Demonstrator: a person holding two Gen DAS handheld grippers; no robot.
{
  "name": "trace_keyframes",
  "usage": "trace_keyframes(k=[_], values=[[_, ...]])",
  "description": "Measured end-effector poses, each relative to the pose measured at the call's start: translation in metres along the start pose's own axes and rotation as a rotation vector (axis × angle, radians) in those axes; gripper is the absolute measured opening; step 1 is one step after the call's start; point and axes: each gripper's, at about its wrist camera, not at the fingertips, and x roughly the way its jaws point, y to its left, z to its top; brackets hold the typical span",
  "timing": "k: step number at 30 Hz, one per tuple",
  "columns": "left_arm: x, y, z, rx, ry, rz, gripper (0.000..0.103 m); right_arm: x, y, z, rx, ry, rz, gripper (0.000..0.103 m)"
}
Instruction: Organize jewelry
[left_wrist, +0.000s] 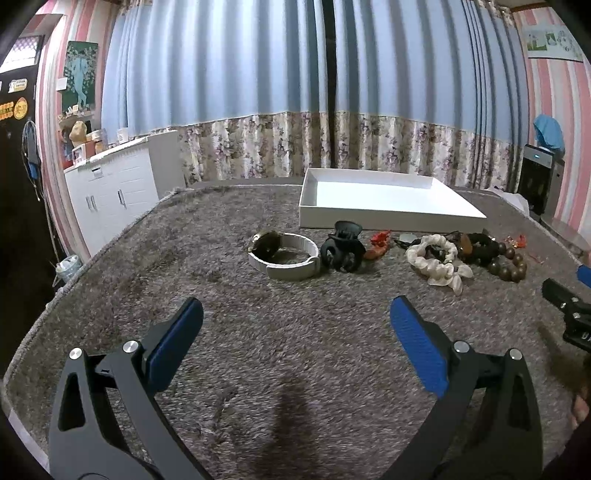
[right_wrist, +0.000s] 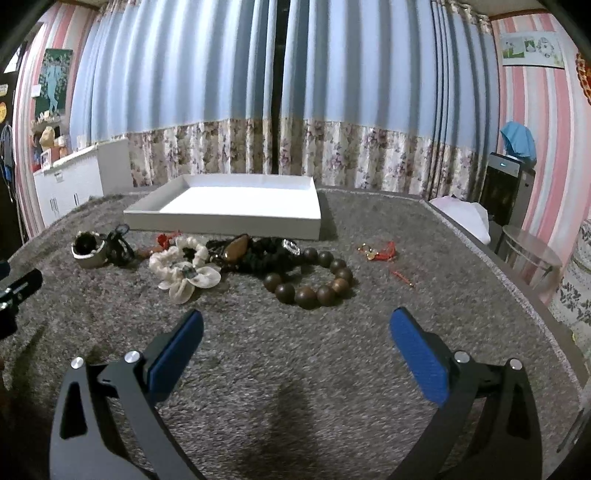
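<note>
Our left hand-held gripper (left_wrist: 295, 325) hangs low over the grey shaggy carpet-covered tabletop (left_wrist: 229, 295), its blue-padded fingers (left_wrist: 177, 336) spread wide with nothing between them. Our right hand-held gripper (right_wrist: 295, 336) sits the same way over the same surface, blue pads far apart and empty; its black tip also shows at the right edge of the left wrist view.

Ahead of us the jewelry lies in a loose row, all of it still on the carpet. Going from the left, we see a wristwatch with a pale grey looped band and dark round face (left_wrist: 282, 253), and just beside it a black plastic claw hair clip (left_wrist: 341, 247). Next comes a small red-orange knotted ornament (left_wrist: 378, 243), then a cream fabric scrunchie (right_wrist: 181, 267) touching a tangle of black cord with an amber-brown pendant (right_wrist: 240, 251). To the right of that tangle rests a bracelet of large dark brown wooden beads (right_wrist: 310, 277), directly ahead of our right gripper. Farthest right, set apart from the others, is a red string charm with small gold pieces (right_wrist: 378, 251).

Behind the row stands a shallow white rectangular tray (left_wrist: 384, 218), open and holding nothing, its near wall just beyond the clip and the ornament. Blue striped curtains with a floral hem (left_wrist: 258, 92) hang behind the tabletop.
</note>
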Motion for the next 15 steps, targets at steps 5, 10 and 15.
trace_keyframes(k=[5,10,15], values=[[-0.002,-0.001,-0.001,0.002,-0.011,0.036,0.100,-0.012,-0.006,-0.001,0.034,-0.074,0.012,0.101],[-0.002,-0.005,-0.001,0.029,-0.011,0.038,0.100,-0.011,-0.004,0.000,0.028,-0.056,0.012,0.101],[0.000,-0.002,-0.001,0.018,0.000,0.020,0.100,-0.007,0.007,0.001,-0.028,-0.033,-0.026,0.101]])
